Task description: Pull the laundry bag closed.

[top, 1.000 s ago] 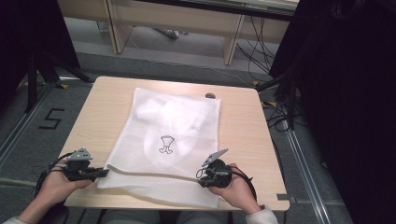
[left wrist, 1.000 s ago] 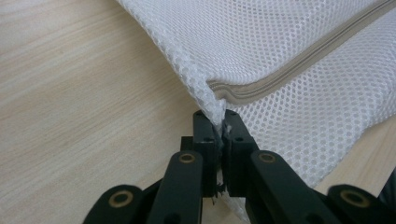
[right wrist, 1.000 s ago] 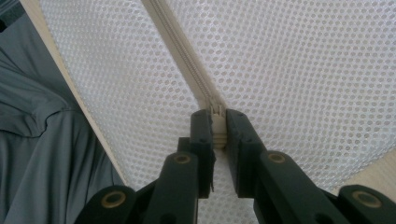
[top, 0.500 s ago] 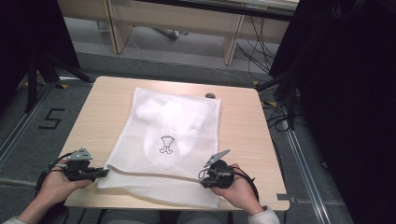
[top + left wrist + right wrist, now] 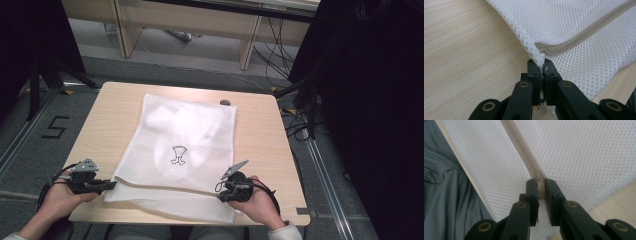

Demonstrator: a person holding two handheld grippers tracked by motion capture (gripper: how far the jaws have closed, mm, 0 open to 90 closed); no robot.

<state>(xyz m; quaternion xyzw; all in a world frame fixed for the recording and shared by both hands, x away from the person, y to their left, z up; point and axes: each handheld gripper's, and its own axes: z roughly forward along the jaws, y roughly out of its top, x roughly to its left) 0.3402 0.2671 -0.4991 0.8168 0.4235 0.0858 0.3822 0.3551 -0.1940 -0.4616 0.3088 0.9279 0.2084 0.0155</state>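
At lower left of the high view, the left gripper (image 5: pixel 106 185) is pinching the mesh bag (image 5: pixel 182 150) corner; mid-table, the bag is lying limp and light. At lower right, the right gripper (image 5: pixel 541 187) is clamping the zipper pull (image 5: pixel 539 180), probably the best hold.

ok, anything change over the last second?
The right gripper has slid slightly right along the near edge, jaws shut on the beige zipper pull. The left gripper stays shut on the white mesh laundry bag corner. The bag and light wooden table are unchanged.
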